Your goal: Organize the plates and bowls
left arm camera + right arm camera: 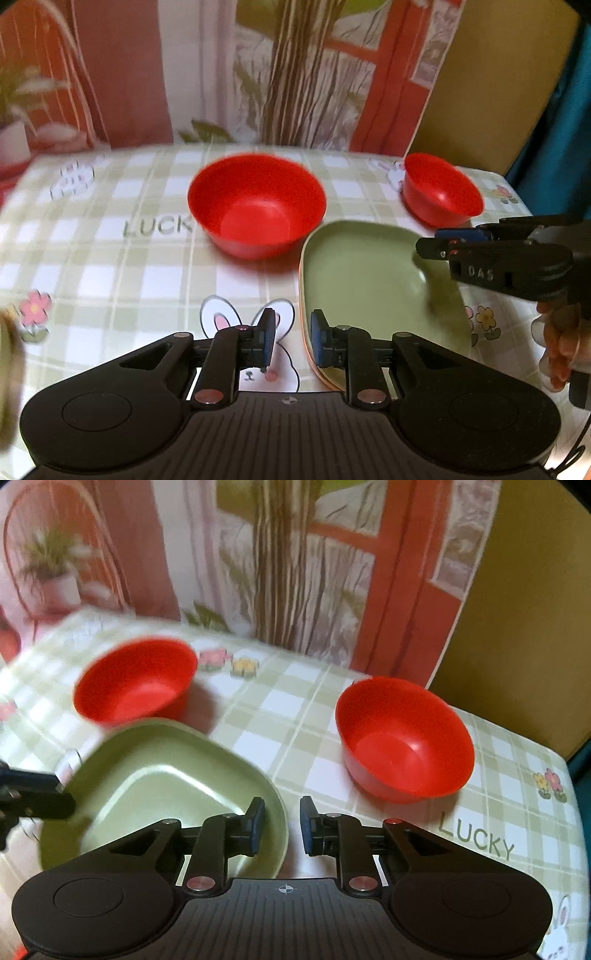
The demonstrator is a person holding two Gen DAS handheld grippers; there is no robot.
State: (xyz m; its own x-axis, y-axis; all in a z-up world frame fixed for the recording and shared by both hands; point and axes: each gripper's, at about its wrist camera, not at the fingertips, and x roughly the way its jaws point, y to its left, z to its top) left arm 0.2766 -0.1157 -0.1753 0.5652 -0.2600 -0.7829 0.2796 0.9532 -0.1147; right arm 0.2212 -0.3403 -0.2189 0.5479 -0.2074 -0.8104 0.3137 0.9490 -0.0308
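Bowls: two red ones; a larger red bowl (256,205) near the table's middle, a smaller red bowl (441,190) toward the far right corner; both upright, well apart
Plates: a green plate (369,291) lies just beside the larger bowl; an orange edge shows under its left rim, so a second plate seems to lie beneath; I cannot tell more
Grippers: two; the left gripper (292,338) has its jaws parted and holds nothing, its fingers astride the plate's near-left rim; the right gripper (282,823) likewise parted, bare, at the plate's right rim
Surface: green-checked tablecloth (110,266) with rabbits, flowers, "LUCKY"
Room: a printed curtain (295,74) behind the table
Views: only the left wrist view shows the holder's fingers
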